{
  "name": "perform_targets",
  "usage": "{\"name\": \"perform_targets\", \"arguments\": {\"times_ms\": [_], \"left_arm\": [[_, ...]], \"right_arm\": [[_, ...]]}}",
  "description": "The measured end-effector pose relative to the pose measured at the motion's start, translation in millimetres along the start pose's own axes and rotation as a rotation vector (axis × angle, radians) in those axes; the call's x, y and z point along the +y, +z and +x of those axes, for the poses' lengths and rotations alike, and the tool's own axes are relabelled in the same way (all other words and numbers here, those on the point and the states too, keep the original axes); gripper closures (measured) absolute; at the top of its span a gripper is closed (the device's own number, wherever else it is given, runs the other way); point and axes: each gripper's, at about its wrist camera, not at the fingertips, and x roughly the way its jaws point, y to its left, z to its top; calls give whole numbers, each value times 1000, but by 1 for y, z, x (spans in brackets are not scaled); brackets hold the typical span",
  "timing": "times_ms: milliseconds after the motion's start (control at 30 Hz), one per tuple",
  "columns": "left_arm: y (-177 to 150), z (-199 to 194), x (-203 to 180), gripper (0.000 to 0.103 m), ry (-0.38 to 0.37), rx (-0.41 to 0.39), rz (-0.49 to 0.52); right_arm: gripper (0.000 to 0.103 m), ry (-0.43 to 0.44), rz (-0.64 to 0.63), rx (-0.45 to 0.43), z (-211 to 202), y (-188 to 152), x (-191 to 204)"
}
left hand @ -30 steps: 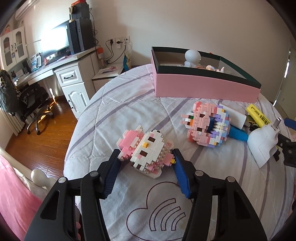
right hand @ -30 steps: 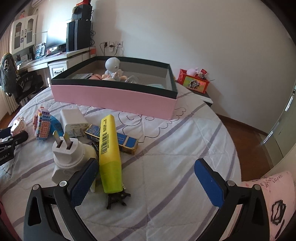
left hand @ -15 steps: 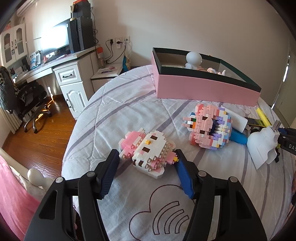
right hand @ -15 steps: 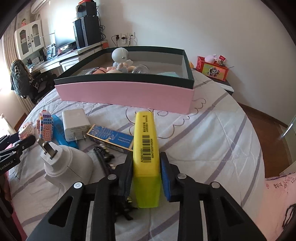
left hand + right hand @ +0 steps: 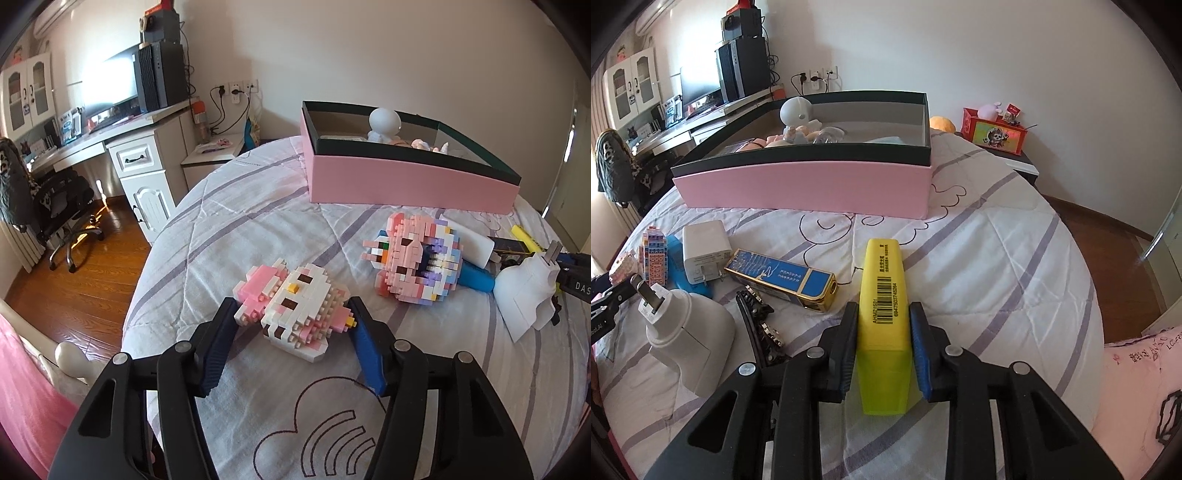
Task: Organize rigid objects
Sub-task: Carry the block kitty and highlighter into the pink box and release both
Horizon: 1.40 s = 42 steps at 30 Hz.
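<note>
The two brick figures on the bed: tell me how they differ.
The white-and-pink brick figure lies flat between the left gripper fingers; the pink-and-lavender brick figure sits apart, untouched, farther right. The first is mostly white with a yellow nose; the second is mostly pink with purple and blue bricks, and leans on a blue object. Both are small-block builds lying on the quilt.
</note>
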Motion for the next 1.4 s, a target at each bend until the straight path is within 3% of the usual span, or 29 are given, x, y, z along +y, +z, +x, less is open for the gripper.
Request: {"name": "perform_targets", "arguments": {"times_ms": [200, 433, 700, 800, 900, 967, 1067, 1167, 1400], "left_arm": [[7, -27, -9, 42, -15, -77, 10], [36, -48, -46, 42, -83, -140, 93], [113, -38, -85, 42, -174, -200, 180], [152, -14, -92, 42, -159, -191, 189], [185, 25, -97, 42, -163, -131, 191], [201, 55, -98, 42, -112, -85, 196], [213, 94, -97, 42, -118, -15, 180], [217, 122, -98, 42, -79, 29, 193], [207, 143, -100, 42, -81, 72, 191]], "right_arm": [[76, 34, 5, -73, -18, -4, 2], [76, 69, -30, -152, -43, 12, 17], [76, 101, -87, -237, -53, 71, 28], [76, 95, -110, -253, -44, 106, 30], [76, 112, -100, -225, -21, 135, 26], [76, 104, -97, -195, 2, 153, 24], [76, 77, -94, -138, 38, 167, 19], [76, 59, -94, -78, 68, 171, 15], [75, 61, -62, -22, 100, 167, 7]]}}
